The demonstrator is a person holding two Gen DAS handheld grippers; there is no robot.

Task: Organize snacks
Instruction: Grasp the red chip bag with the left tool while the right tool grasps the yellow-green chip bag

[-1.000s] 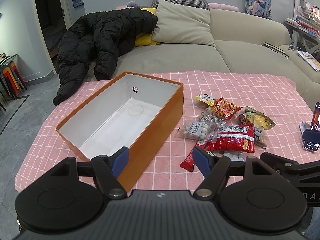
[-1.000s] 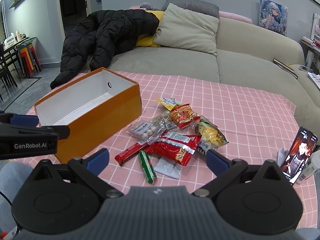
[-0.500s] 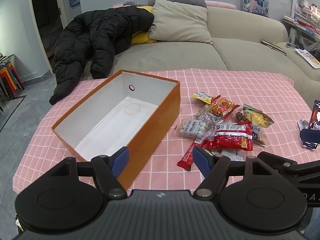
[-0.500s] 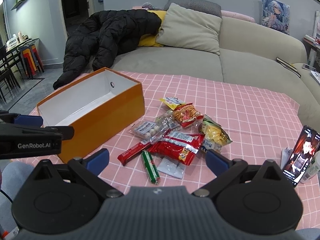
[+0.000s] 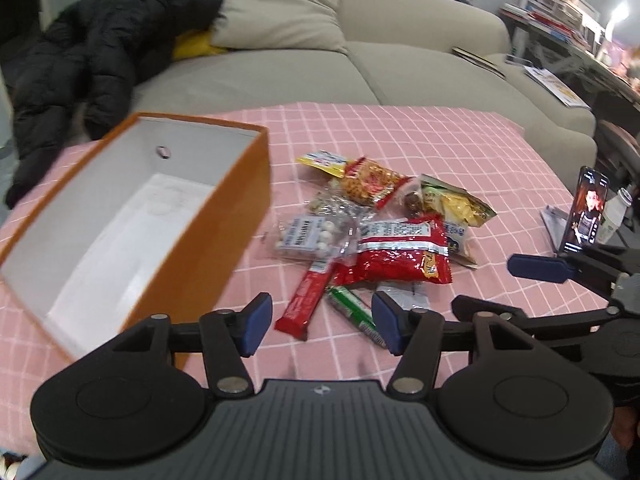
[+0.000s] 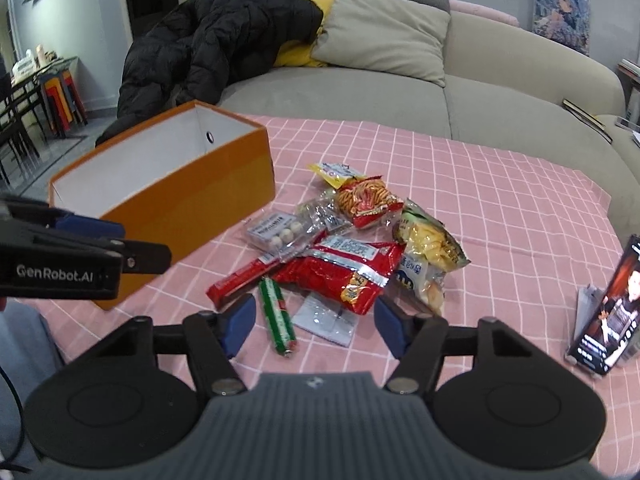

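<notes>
An orange box (image 5: 208, 240) (image 6: 192, 196) with a white inside stands open and holds nothing on the pink checked cloth. Right of it lies a heap of snacks: a big red bag (image 5: 404, 254) (image 6: 344, 276), a long red bar (image 5: 308, 296) (image 6: 240, 278), a green stick (image 5: 352, 312) (image 6: 278, 320), a clear pack of white balls (image 5: 308, 236) (image 6: 280, 232) and a yellow-green bag (image 6: 430, 240). My left gripper (image 5: 320, 326) hovers over the red bar, jaws closing, nothing pressed between them. My right gripper (image 6: 314, 326) hangs over the green stick and a small white packet (image 6: 326, 320), jaws closing, pads clear of both.
A phone (image 6: 612, 308) (image 5: 586, 210) leans on a stand at the table's right edge, with a bottle (image 5: 616, 216) beside it. Behind the table is a beige sofa (image 6: 480, 96) with a black jacket (image 6: 208, 48) and a cushion (image 6: 384, 32).
Both grippers dropped closer to the snack heap and their jaws narrowed. The left view swung right, from the box's corner onto the red bar.
</notes>
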